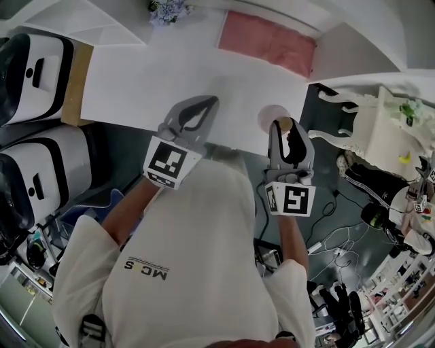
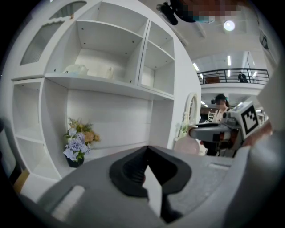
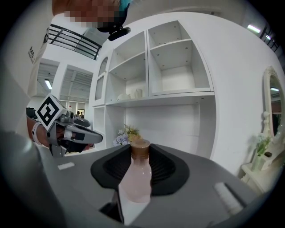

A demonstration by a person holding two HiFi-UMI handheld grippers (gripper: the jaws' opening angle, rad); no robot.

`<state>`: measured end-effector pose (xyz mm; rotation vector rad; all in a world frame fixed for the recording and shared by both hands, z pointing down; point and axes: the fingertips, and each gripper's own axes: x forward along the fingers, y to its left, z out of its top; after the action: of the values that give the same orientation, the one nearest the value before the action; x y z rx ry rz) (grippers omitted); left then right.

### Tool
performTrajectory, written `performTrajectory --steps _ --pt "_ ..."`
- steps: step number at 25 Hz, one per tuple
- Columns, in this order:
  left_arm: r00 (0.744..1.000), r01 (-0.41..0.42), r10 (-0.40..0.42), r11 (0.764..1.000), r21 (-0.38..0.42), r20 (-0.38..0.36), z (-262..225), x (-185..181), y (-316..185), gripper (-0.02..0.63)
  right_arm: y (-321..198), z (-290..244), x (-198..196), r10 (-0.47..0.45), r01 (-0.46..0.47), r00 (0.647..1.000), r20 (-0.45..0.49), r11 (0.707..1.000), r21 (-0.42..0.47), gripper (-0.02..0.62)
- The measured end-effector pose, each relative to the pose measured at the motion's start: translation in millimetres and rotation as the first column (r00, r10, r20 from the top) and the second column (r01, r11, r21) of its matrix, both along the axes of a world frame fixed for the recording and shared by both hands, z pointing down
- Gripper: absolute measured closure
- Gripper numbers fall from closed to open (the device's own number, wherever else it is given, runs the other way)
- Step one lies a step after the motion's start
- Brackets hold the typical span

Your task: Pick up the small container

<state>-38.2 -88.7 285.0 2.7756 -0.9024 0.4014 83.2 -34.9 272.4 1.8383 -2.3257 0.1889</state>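
Observation:
The small container [image 3: 135, 178] is a pale pink bottle with a brown cap [image 3: 140, 148]. It stands upright between the jaws of my right gripper [image 3: 139, 165], which is shut on its body. In the head view the container [image 1: 274, 117] and right gripper [image 1: 283, 133] sit over the near right edge of the white table [image 1: 149, 81]. The left gripper [image 1: 208, 103] hovers over the table's near edge to the left, jaws shut with nothing between them [image 2: 147, 151]. From the left gripper view, the container [image 2: 187, 145] shows pink in the right gripper [image 2: 209, 132].
A pink cloth [image 1: 268, 42] lies at the table's far right. A small vase of flowers [image 1: 166, 10] stands at the far edge, against a white shelf unit [image 2: 111, 58]. White machines [image 1: 34, 68] stand left of the table, white furniture [image 1: 380, 122] right.

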Motion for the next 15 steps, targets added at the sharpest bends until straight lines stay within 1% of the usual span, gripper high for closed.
performTrajectory --steps 9,15 --pt "1.000 0.007 -0.007 1.000 0.002 0.004 1.1 -3.3 -0.5 0.607 -2.3 -1.6 -5.9 -0.021 0.021 1.000 -0.009 1.000 0.008 0.472" --pt "1.000 0.012 -0.012 1.000 0.001 0.007 4.3 -3.4 0.7 0.607 -4.0 4.3 -2.6 -0.016 0.016 1.000 -0.002 1.000 0.003 0.472"
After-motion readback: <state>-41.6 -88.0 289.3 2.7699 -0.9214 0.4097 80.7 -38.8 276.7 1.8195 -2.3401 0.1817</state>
